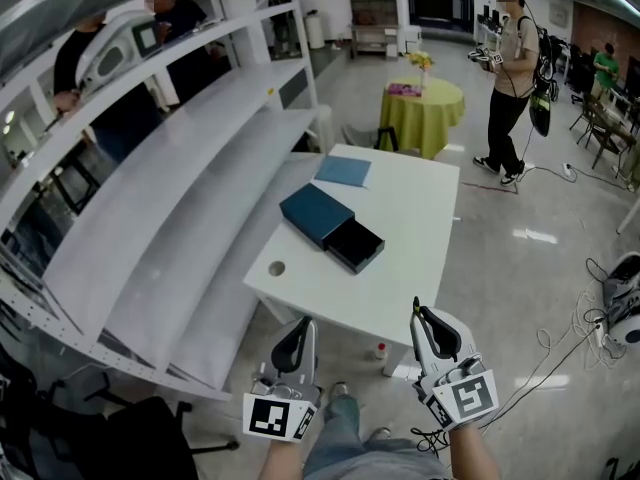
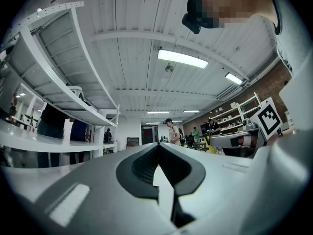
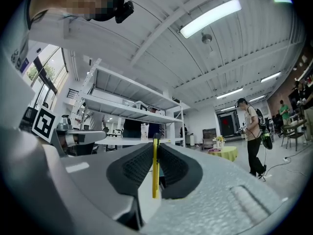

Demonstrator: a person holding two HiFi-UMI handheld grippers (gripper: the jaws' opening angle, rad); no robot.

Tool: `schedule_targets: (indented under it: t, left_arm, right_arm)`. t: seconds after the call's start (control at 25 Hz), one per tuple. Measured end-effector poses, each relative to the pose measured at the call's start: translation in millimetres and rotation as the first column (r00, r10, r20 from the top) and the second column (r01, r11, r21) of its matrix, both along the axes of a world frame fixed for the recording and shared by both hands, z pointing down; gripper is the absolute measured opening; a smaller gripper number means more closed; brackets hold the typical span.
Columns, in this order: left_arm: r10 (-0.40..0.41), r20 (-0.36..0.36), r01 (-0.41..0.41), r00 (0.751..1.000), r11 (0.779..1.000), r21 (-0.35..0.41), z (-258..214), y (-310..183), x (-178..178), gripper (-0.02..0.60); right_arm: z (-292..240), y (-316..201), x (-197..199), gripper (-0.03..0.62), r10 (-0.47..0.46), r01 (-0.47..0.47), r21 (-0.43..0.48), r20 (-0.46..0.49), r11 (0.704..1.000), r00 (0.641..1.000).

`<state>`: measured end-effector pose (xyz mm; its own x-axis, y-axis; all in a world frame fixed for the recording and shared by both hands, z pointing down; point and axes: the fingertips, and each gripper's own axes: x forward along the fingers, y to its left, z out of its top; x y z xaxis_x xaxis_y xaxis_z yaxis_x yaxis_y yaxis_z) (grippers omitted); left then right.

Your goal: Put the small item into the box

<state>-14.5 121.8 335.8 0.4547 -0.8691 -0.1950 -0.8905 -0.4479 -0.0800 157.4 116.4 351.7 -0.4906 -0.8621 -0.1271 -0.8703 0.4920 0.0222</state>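
Yellow and thin, the small item [image 3: 155, 173] sits pinched between the dark ribbed pads of the right gripper [image 3: 155, 145]. The right gripper view shows it edge-on as a narrow strip, its long axis running 12 to 6 o'clock along the jaws, its upper end reaching the jaw tips. What kind of object it is cannot be told from this edge. The left gripper [image 2: 159, 147] has its jaws closed together with nothing between them. In the head view both grippers are held low at the near side of the white table [image 1: 405, 268], the left gripper [image 1: 303, 326] at 7 o'clock of the table and the right gripper [image 1: 419, 315] at 5 o'clock, well apart from each other and pointing toward 12. On the table lies the dark blue box [image 1: 314, 213], its long axis running 10 to 4 o'clock, with its black drawer [image 1: 356, 244] slid out toward 4 o'clock. A light blue sheet [image 1: 343, 171] lies flat just beyond the box at 12 o'clock of it, apart from it. White shelving [image 1: 170, 198] runs along the table's 9 o'clock side.
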Motion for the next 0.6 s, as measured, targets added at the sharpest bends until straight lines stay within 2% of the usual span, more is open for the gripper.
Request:
schedule_targets:
  t: [0.6]
  left_arm:
    - [0.065, 0.012, -0.065, 0.998, 0.998, -0.002, -4.1, -97.4, -19.5, 0.015]
  right_arm:
    - [-3.3, -90.8, -20.9, 0.046, 0.058, -0.058, -0.009, 0.008, 0.998, 0.998]
